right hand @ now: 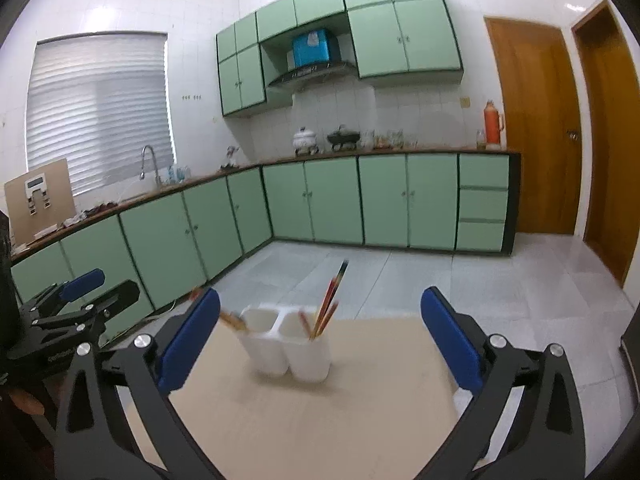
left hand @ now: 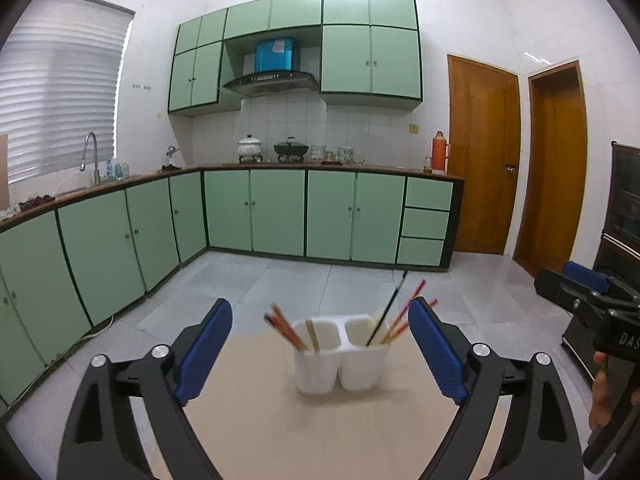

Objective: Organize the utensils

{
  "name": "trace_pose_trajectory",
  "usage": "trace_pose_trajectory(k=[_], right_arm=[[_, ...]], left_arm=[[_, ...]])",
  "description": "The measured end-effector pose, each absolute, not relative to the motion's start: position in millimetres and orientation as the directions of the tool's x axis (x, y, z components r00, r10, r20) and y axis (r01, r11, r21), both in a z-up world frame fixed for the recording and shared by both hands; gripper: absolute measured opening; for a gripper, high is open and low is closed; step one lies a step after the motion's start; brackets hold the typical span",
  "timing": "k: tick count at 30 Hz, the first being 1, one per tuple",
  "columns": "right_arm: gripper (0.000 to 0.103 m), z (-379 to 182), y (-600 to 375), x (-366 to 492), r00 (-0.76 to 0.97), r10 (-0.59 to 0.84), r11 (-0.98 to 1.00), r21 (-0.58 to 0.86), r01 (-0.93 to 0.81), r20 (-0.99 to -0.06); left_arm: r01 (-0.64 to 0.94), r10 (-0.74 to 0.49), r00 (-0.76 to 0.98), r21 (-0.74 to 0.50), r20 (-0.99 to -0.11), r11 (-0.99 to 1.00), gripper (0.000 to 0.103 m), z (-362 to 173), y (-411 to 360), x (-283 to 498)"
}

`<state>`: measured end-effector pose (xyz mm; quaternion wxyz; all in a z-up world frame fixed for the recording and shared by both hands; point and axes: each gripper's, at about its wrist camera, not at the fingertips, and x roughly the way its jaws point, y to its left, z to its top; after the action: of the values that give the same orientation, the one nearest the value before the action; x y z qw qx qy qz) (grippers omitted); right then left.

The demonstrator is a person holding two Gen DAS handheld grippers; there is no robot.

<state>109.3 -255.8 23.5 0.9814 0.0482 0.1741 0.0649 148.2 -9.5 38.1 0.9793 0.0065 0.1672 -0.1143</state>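
- On the beige table (left hand: 320,432), slightly far of centre, stands a white two-compartment utensil holder (left hand: 341,354); its compartments sit side by side, joined at a shared wall.
- Left gripper (left hand: 320,350): both blue-padded fingers (left hand: 206,350) are spread wide, with nothing between them. The holder appears between the fingers in the left wrist view, beyond the tips; no contact is visible.
- Left compartment: holds several reddish chopsticks (left hand: 285,330) leaning to the left, plus one pale stick (left hand: 312,334) standing nearly upright. Exact count cannot be determined because of blur.
- Right compartment: holds a dark chopstick (left hand: 387,312), the tallest item, leaning to the right, together with red and orange chopsticks (left hand: 404,316) fanned to the right.
- Right gripper (right hand: 320,338): the jaws stand wide apart and hold nothing. In the right wrist view the holder sits between the fingers, closer to the left finger, with bare tabletop on the right side.
- Right gripper body is also visible at the far right edge of the left wrist view, held by a hand (left hand: 602,392), well apart from the holder.
- Far background, left to right: a window blind (left hand: 60,88), a sink faucet (left hand: 90,156), green base cabinets (left hand: 276,212), pots on the stove (left hand: 291,149), an orange thermos (left hand: 439,151) and two wooden doors (left hand: 484,152).
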Motion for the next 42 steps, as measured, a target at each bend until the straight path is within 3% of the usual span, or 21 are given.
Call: trace_pose_trajectory(k=[8,42], right_arm=[[0.098,12.3,-240.3,81.0,0.912,0.177,0.983,0.117,-0.143,-0.37],[0.098,22.6,-204.4,43.3,0.908,0.21,0.977,0.034,-0.212,-0.362]], left_arm=[[0.209,-0.205,0.914,-0.026,-0.349,0.977,0.096,26.9,-2.5,112.3],[0.21,-0.203,0.924,-0.016,-0.325,0.978,0.097,32.7,4.5,52.4]])
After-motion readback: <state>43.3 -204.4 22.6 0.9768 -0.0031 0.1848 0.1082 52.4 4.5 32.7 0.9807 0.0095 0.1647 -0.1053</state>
